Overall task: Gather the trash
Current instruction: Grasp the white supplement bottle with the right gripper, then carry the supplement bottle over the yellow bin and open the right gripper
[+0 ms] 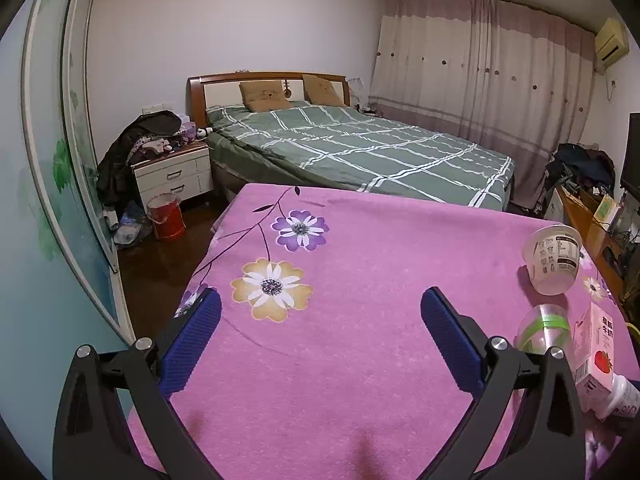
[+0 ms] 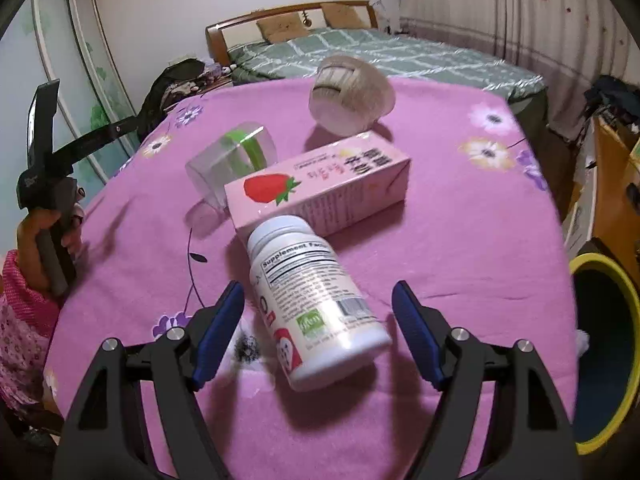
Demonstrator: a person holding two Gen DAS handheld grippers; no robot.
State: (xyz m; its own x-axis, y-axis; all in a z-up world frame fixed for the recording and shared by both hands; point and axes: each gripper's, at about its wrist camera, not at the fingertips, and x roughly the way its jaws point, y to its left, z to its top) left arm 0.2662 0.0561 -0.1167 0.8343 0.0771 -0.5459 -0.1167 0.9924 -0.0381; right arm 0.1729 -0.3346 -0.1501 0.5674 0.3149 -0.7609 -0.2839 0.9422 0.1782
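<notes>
A white supplement bottle (image 2: pixel 316 304) lies on its side on the pink flowered cloth (image 2: pixel 460 240). My right gripper (image 2: pixel 318 304) is open, its blue pads on either side of the bottle. Behind it lie a pink strawberry milk carton (image 2: pixel 320 192), a clear plastic cup with a green band (image 2: pixel 232 160) and a white tub (image 2: pixel 352 96) on its side. My left gripper (image 1: pixel 320 312) is open and empty above the cloth. At the right edge of the left wrist view are the tub (image 1: pixel 554 260), the cup (image 1: pixel 544 328) and the carton (image 1: pixel 596 352).
A dark bin with a yellow rim (image 2: pixel 604 348) stands beside the table on the right. A bed (image 1: pixel 360 148), a nightstand (image 1: pixel 172 176) and a red bucket (image 1: pixel 166 216) lie beyond the table. Curtains (image 1: pixel 480 72) hang at the back.
</notes>
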